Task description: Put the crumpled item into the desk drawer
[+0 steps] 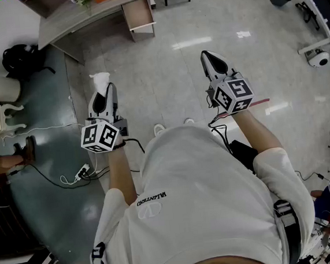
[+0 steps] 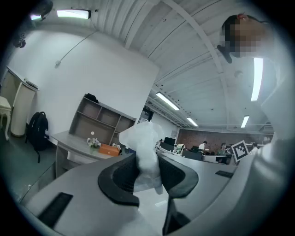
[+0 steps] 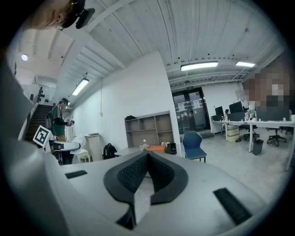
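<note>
The crumpled item (image 1: 100, 78) is a white wad of plastic or paper. My left gripper (image 1: 101, 89) is shut on it and holds it level above the floor; in the left gripper view the crumpled item (image 2: 145, 146) stands up between the two dark pads of the left gripper (image 2: 147, 171). My right gripper (image 1: 206, 56) is shut with nothing in it; in its own view the right gripper (image 3: 147, 156) has its pads meeting at the tip. The grey desk (image 1: 78, 15) lies far ahead, and its drawer (image 1: 139, 16) is pulled out.
A black backpack (image 1: 21, 58) and a white stool (image 1: 4, 118) stand at the left. Cables and a power strip (image 1: 79, 173) lie on the floor by my left side. An orange box (image 2: 109, 149) sits on the desk. A blue chair (image 3: 192, 143) stands near the desk.
</note>
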Tool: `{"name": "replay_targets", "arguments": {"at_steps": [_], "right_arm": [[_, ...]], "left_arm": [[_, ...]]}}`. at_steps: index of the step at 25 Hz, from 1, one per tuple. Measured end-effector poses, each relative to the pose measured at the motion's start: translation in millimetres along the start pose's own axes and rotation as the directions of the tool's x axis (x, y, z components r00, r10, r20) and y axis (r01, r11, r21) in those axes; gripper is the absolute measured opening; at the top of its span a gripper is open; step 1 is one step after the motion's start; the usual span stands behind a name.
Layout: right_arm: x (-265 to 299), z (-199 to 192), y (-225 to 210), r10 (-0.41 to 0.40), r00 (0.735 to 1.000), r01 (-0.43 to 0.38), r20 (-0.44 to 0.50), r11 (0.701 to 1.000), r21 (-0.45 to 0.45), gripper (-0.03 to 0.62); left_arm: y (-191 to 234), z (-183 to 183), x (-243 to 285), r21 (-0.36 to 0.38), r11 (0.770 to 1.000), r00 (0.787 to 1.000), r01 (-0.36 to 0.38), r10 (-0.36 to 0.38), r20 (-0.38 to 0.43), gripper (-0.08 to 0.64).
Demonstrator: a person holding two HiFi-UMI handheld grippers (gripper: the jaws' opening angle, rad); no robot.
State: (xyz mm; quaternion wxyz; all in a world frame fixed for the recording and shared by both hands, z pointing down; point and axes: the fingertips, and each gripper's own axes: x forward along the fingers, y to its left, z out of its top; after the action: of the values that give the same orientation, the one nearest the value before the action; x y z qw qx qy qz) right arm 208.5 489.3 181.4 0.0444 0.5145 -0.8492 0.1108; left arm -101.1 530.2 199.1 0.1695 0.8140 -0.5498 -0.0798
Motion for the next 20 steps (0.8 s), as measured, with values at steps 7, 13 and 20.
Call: {"name": "replay_targets", "arguments": {"at_steps": [7, 13, 20], "right_arm": [[0.1, 0.0, 11.3, 0.001, 1.0, -0.001, 0.007, 0.999, 0.035, -0.003], [11.1, -3.9, 29.6, -0.025, 1.0, 0.025, -0.002, 0.999, 0.037, -0.003], [29.4, -8.2, 60.8, -0.044, 0.999, 0.044, 0.003, 0.999, 0.025, -0.003]], "left_arm": [[5.9, 1.6, -3.7, -0.017, 1.0, 1.0, 0.017, -0.017, 0.007, 0.117], [32.1, 1.8, -10.7, -0.028, 0.999, 1.0, 0.026, -0.026, -0.013, 0.117], [65.2, 6.3, -21.2, -0.018, 0.998, 0.998, 0.061, -0.061, -0.028, 0.117]]}}
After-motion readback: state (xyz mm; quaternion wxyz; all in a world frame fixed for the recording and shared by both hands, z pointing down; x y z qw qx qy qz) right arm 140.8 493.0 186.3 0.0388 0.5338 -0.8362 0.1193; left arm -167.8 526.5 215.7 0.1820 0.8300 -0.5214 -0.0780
